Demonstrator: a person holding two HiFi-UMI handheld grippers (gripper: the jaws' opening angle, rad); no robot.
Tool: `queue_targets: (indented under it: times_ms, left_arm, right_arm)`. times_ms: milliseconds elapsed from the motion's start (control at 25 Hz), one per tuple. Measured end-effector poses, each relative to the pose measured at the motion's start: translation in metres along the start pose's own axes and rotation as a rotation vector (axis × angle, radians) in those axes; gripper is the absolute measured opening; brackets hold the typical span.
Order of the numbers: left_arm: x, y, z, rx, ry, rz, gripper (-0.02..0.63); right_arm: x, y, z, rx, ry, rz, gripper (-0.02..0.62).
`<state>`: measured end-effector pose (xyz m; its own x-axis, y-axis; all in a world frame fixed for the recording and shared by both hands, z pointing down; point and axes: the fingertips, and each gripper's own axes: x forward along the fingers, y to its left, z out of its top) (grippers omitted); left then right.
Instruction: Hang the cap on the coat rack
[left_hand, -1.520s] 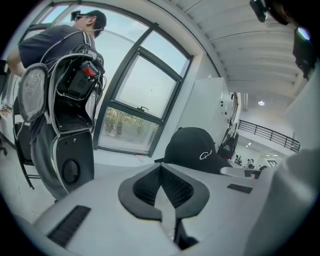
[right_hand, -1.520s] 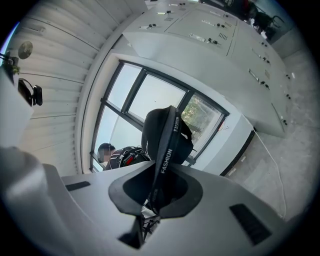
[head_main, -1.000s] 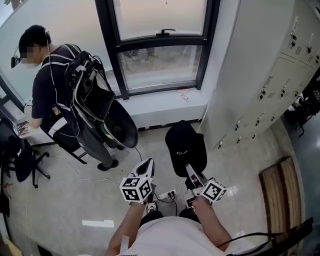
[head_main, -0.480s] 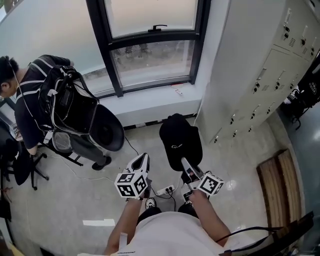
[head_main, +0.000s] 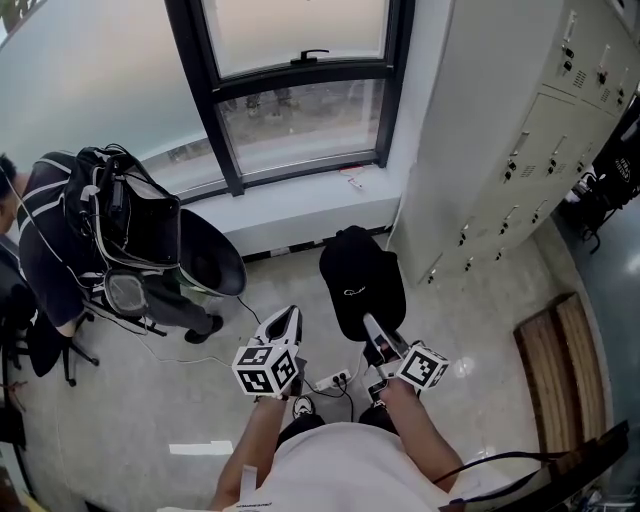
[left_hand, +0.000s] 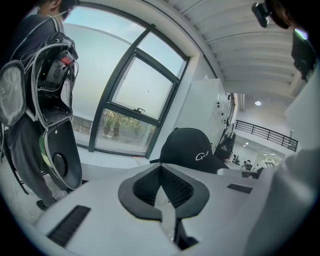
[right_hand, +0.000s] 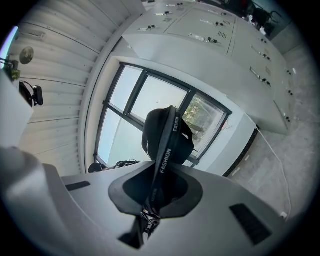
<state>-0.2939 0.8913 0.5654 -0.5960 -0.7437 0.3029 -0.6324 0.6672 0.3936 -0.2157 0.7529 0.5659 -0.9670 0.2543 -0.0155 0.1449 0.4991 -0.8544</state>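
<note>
A black cap (head_main: 360, 285) with a small white logo hangs in the air in front of me, over the floor. My right gripper (head_main: 372, 330) is shut on it from below; in the right gripper view (right_hand: 157, 187) the cap's strap (right_hand: 166, 150), printed FASHION, runs down between the jaws and the cap's crown (right_hand: 155, 131) rises above them. My left gripper (head_main: 288, 318) is shut with nothing in it, level with the right one and to the left of the cap. The left gripper view (left_hand: 161, 172) has the cap (left_hand: 192, 150) just right of its jaws. No coat rack shows in any view.
A person with a dark backpack (head_main: 120, 215) bends over at the left beside a chair. A window (head_main: 290, 110) and sill lie ahead, grey lockers (head_main: 520, 150) to the right, a wooden bench (head_main: 560, 370) at the lower right. A power strip (head_main: 330, 382) and cables lie by my feet.
The cap and both grippers have shifted slightly towards the window and then held still. The person at the left has bent further down and moved left.
</note>
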Motion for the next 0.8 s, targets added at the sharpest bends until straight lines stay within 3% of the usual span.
queue_targets:
  times_ms: [520,800]
  left_arm:
    - [0.0,0.006,0.005,0.013,0.011,-0.02,0.003]
    - [0.0,0.007,0.002,0.052,0.03,-0.081,0.003]
  right_arm:
    - [0.01,0.006,-0.005,0.008,-0.019,0.003,0.018]
    - [0.006,0.007,-0.017,-0.002,-0.063,-0.011,0.018]
